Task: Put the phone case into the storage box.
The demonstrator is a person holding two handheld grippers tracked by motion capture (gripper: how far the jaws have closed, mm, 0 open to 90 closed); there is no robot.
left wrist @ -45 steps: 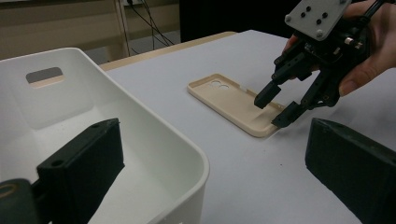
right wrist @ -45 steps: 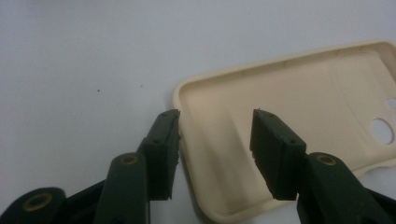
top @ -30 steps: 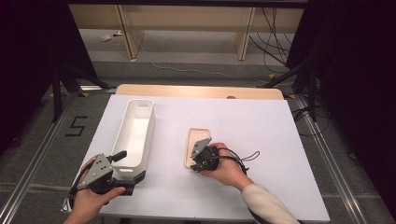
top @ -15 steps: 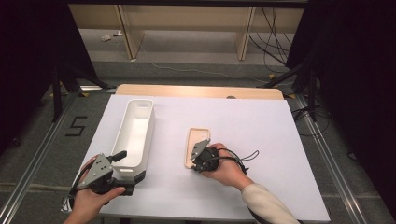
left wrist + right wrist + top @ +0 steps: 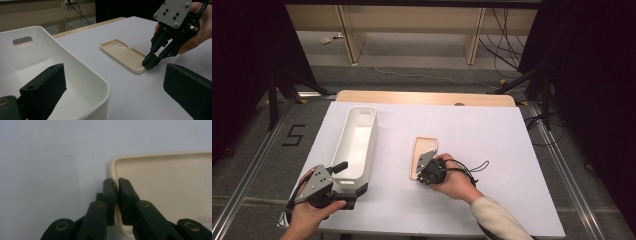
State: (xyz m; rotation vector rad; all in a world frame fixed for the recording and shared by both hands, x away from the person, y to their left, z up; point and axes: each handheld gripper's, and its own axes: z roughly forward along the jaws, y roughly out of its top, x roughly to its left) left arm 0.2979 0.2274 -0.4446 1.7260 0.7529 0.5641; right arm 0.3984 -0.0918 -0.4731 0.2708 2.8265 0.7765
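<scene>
overhead, white table (image 5: 492, 130), wooden edge, grey floor (image 5: 252, 150), dark surroundings

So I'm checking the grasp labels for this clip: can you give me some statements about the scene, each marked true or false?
1. The right tongs are closed on the rim of the phone case. True.
2. The phone case lies inside the white bin. False: it lies on the table, beside the bin.
3. The left tongs sit at the bin's near end. True.
4. The bin holds a phone. False: it looks empty.
</scene>
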